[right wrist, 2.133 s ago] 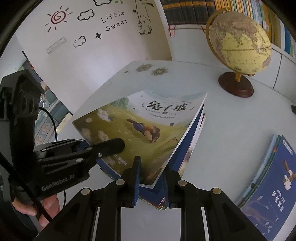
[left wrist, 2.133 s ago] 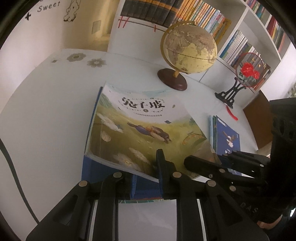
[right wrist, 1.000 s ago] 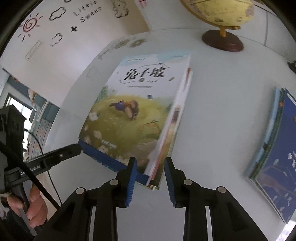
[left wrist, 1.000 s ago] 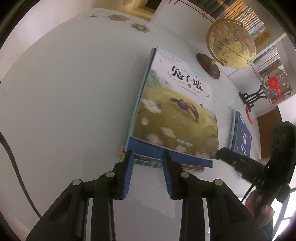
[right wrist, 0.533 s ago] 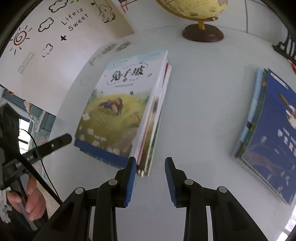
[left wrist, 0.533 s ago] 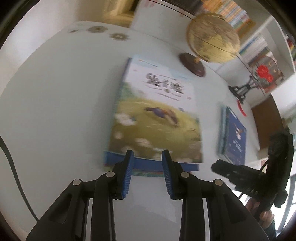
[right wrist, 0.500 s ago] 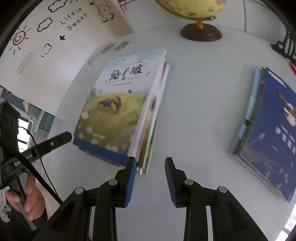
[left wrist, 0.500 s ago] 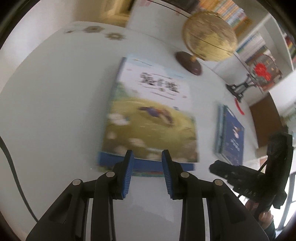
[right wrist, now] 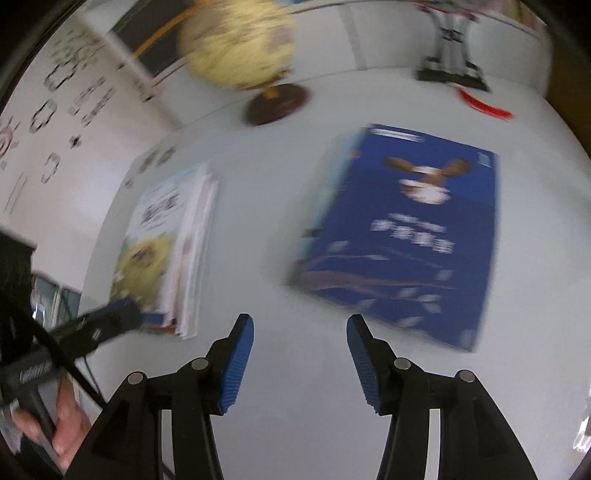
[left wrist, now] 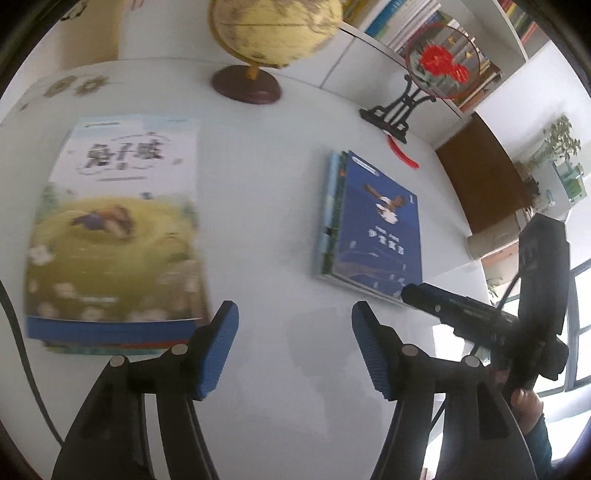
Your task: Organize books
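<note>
A stack of books topped by a green meadow cover [left wrist: 114, 236] lies flat at the left of the white table [left wrist: 258, 192]. A second, smaller stack with a dark blue cover [left wrist: 376, 225] lies to its right. My left gripper [left wrist: 293, 325] hovers over bare table between the two stacks, its jaws opening with nothing between them. In the right wrist view my right gripper [right wrist: 299, 332] also hangs over bare table, jaws opening and empty, with the blue-covered stack [right wrist: 402, 236] just ahead to the right and the green-covered stack [right wrist: 166, 251] to the left.
A globe [left wrist: 273, 26] on a wooden base stands at the back of the table. A round fan ornament with a red flower [left wrist: 439, 62] on a black stand sits at the back right. Bookshelves line the wall behind. A hand [right wrist: 62, 417] holds the left gripper's handle.
Both grippers have swung right, away from the green-covered stack toward the blue one, and both have opened wider. The books lie where they were.
</note>
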The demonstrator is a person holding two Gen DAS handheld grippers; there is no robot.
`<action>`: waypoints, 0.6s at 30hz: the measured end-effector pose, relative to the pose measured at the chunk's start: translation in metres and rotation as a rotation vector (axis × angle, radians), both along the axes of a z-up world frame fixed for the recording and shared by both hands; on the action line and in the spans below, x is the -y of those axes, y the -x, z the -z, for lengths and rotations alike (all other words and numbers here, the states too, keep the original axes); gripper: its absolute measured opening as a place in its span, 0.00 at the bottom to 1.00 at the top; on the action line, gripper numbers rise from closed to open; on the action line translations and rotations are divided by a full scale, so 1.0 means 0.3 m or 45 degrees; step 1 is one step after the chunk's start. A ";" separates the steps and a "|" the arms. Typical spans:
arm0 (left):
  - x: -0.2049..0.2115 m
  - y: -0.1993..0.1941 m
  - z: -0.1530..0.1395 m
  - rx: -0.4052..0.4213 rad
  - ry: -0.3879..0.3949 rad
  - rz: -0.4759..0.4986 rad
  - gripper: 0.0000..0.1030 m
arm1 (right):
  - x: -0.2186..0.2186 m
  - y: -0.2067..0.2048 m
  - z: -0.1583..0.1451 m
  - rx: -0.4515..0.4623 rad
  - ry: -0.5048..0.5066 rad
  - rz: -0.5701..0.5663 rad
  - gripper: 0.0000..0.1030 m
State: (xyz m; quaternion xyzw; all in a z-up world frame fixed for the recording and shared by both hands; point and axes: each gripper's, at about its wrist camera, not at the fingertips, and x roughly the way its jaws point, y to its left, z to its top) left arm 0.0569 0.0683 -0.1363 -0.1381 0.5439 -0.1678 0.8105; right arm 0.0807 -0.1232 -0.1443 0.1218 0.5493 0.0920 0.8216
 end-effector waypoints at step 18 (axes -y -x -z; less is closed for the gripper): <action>0.379 -0.091 0.073 0.069 -0.238 -0.007 0.60 | 0.335 -0.365 0.049 0.070 0.089 -0.072 0.49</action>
